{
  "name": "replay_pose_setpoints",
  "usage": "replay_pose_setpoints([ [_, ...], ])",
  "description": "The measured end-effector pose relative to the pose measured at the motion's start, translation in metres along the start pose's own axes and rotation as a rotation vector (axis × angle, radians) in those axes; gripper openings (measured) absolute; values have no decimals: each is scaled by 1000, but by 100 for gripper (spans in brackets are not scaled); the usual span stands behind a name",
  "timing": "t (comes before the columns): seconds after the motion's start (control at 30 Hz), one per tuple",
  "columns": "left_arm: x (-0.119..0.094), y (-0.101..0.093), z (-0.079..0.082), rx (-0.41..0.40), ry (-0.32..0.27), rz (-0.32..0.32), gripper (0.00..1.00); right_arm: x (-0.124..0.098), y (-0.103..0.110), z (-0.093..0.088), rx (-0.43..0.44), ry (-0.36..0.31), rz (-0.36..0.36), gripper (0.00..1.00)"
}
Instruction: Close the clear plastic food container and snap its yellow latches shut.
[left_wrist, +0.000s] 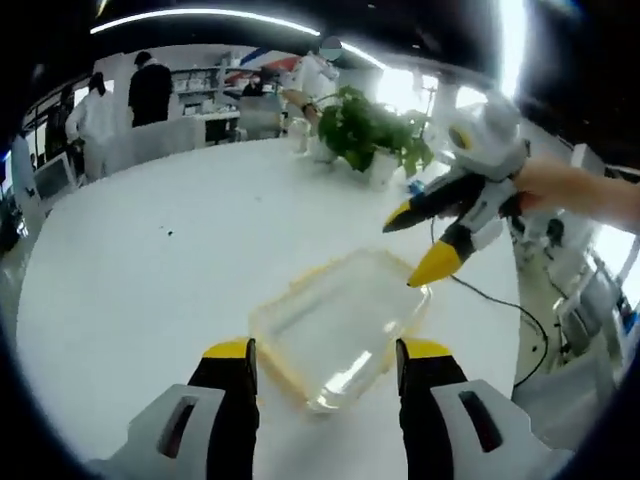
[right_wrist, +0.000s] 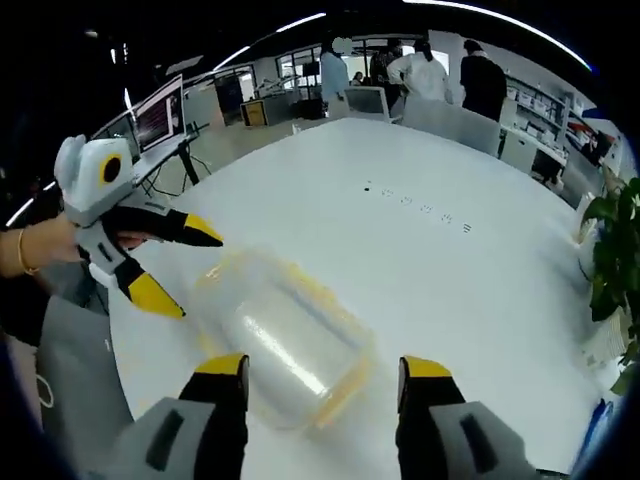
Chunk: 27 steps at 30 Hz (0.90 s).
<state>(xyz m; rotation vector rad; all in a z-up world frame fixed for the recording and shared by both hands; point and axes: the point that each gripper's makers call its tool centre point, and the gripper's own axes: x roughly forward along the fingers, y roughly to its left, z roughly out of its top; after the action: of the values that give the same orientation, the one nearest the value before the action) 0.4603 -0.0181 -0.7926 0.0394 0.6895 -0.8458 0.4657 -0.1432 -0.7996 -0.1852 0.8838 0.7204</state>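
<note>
Clear plastic with a yellow edge: the food container (left_wrist: 338, 325) sits on the white tabletop (left_wrist: 150, 270), low and centre in the left gripper view, just ahead of the left gripper (left_wrist: 325, 365), whose fingers stand spread and empty either side of the box's near end. Its long axis runs from lower centre up toward the right of that frame, so the far end points at the right gripper (left_wrist: 425, 240), which comes in from the upper right with its yellow-tipped fingers parted, the lower tip just at the far rim; contact I cannot confirm.

Switch to the right gripper view: the container (right_wrist: 285, 340) lies between that gripper's (right_wrist: 325, 375) own open fingers, long axis slanting from upper left to lower right, and the left gripper (right_wrist: 165, 265) hangs at the left of the frame, fingers apart, right beside the box's corner.

Lid looks to be down on the box; whether the yellow latches are snapped is too blurred to tell. Both grippers are close, one at each end, so each is well placed to press the latch on its side. A potted plant (left_wrist: 375, 130) stands well apart at the tabletop's far edge.
</note>
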Motion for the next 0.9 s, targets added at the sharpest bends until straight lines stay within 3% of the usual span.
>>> replay_pose_setpoints([
  [0.17,5,6,-8,-66,13,13,52,2,0,-13,46,13,-6,59],
  [0.27,8,7,-14,-109,34,5,44,5,0,-20,69,20,-7,58],
  [0.47,13,10,-24,-148,65,3,45,8,0,-22,107,7,14,54],
  [0.63,16,10,-22,-233,53,-3,45,15,-1,-20,175,-15,40,52],
  [0.7,17,10,-23,-248,53,-3,46,17,4,-18,193,-25,69,48],
  [0.9,19,9,-25,-287,57,-5,44,19,5,-18,223,-23,72,49],
])
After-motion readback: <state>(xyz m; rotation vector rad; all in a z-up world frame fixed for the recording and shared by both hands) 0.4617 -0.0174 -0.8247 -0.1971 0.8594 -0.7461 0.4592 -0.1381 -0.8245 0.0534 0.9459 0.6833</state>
